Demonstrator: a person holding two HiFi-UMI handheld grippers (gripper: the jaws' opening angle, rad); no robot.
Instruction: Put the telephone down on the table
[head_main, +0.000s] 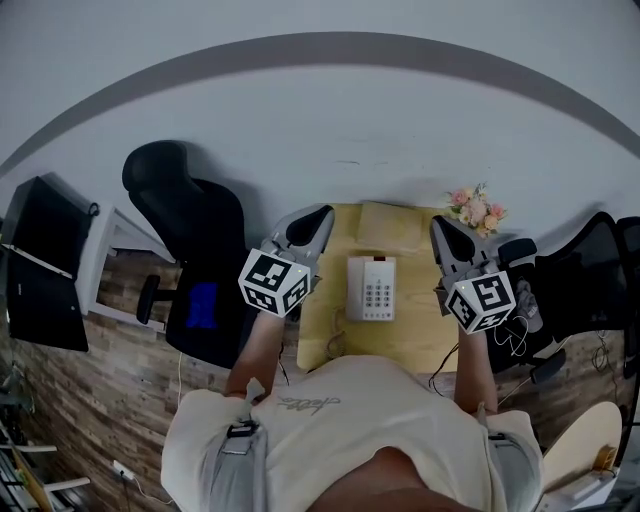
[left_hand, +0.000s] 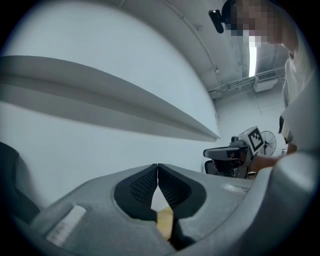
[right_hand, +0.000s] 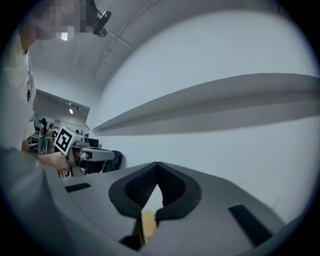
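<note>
Both grippers are empty here. The left gripper (left_hand: 157, 170) has its jaws pressed together on nothing, same story for the right gripper (right_hand: 158, 167), and both point level at the blank wall. That makes sense, because the telephone (head_main: 371, 288) already sits flat on the table (head_main: 325, 325). The left gripper is at its 10 o'clock and the right at its 2, both clear of it. Job looks done. The flowers (head_main: 477, 210) are at the phone's 1 o'clock.
</note>
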